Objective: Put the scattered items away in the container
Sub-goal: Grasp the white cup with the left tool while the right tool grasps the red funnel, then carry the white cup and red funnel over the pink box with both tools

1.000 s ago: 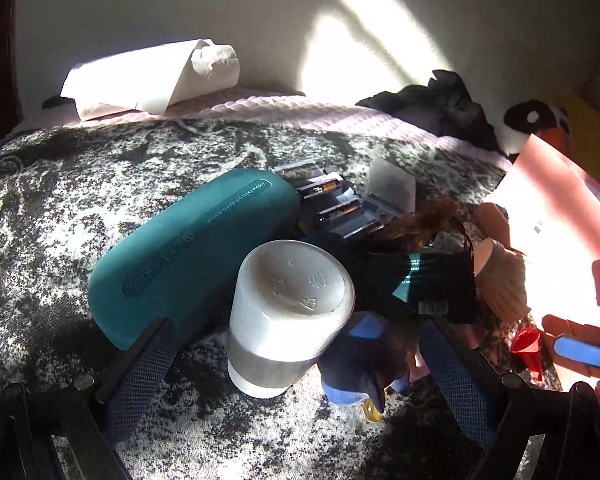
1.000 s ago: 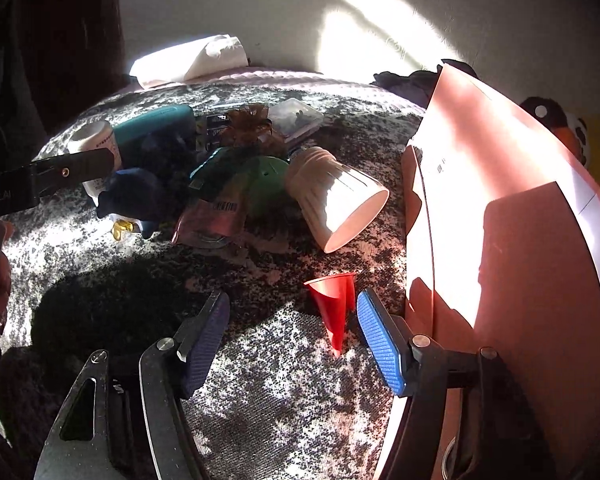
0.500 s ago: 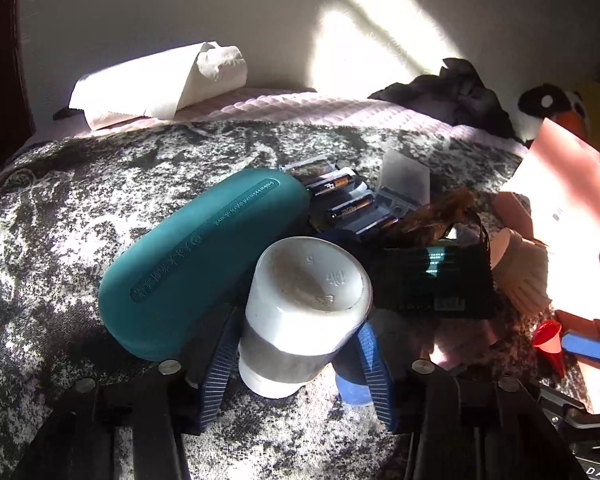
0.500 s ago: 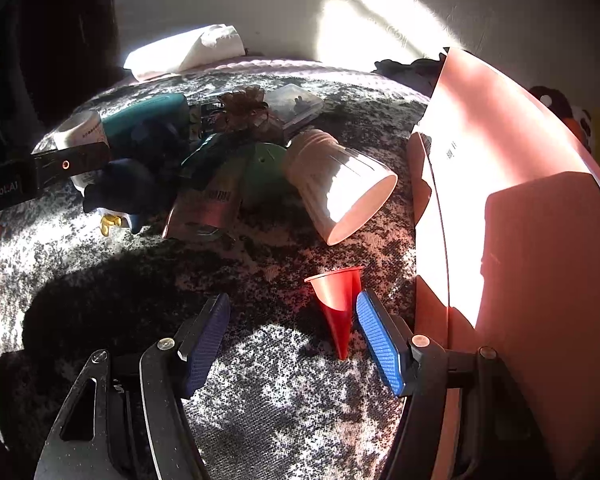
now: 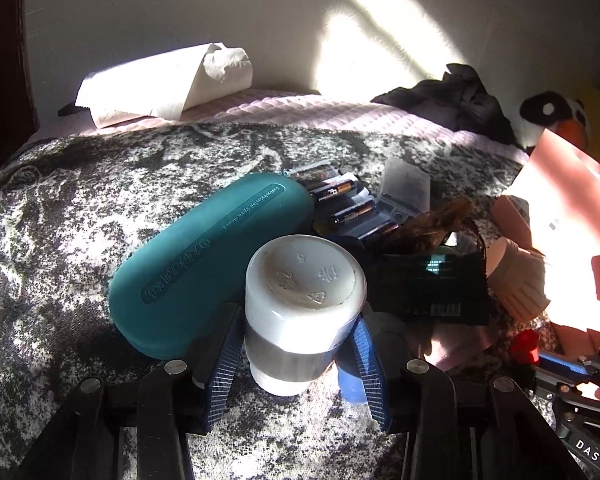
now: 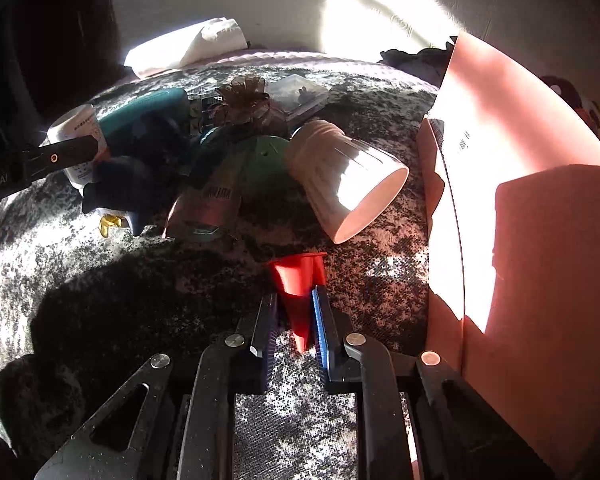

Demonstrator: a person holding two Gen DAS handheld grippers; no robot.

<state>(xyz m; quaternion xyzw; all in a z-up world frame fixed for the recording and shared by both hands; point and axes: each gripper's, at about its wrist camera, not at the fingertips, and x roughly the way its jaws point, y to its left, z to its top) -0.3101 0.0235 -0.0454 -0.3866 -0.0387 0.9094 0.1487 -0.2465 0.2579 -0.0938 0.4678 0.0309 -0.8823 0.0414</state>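
While sun rakes the bed, left gripper (image 5: 298,346) clamped around white plastic bottle (image 5: 304,308), right gripper (image 6: 294,330) pinching small red plastic funnel (image 6: 298,284).

Harsh sun, super contrasty shots
Sunlight blows out the wall (image 5: 364,56) ahead, deep black shadows below, and fisheye bends the edges; focus stays sharp.

You see pale wall (image 5: 260,8) with sun patches, mottled blanket (image 5: 80,208), pink quilt (image 5: 300,108) behind.

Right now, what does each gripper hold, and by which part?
Left gripper: white bottle, by its lower sides. Right gripper: red funnel, by its narrow spout.
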